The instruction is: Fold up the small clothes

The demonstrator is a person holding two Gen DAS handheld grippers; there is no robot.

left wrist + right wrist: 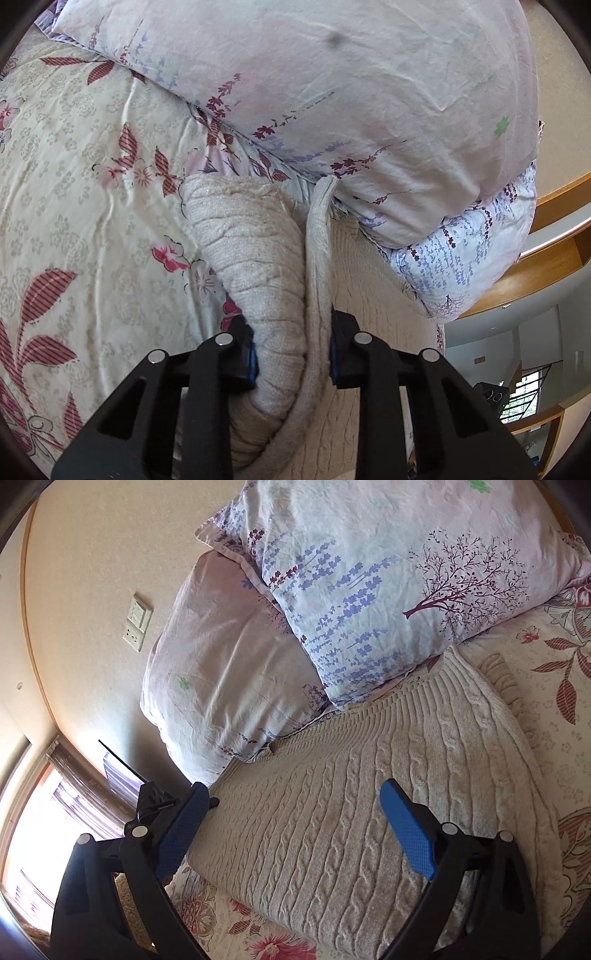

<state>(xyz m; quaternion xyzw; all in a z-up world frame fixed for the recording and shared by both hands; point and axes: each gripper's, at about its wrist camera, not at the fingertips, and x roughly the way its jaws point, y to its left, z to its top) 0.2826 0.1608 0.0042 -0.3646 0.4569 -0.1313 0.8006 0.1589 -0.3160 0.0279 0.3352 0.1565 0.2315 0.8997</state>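
A beige cable-knit sweater (pixel 351 812) lies on the floral bed sheet (pixel 554 686), its ribbed hem against the pillows. My left gripper (pixel 291 350) is shut on a bunched fold of the sweater (pixel 269 280), lifted off the bed; the flat part of the sweater lies to its right. My right gripper (pixel 295 830) is open and empty, hovering just above the flat sweater, its blue pads (pixel 406 830) spread wide.
Two lavender-print pillows (pixel 369 590) are stacked at the head of the bed, touching the sweater's far edge; they also show in the left wrist view (pixel 332 92). A wall with a switch plate (pixel 138 622) lies beyond. A wooden shelf (pixel 554 266) sits behind the pillows.
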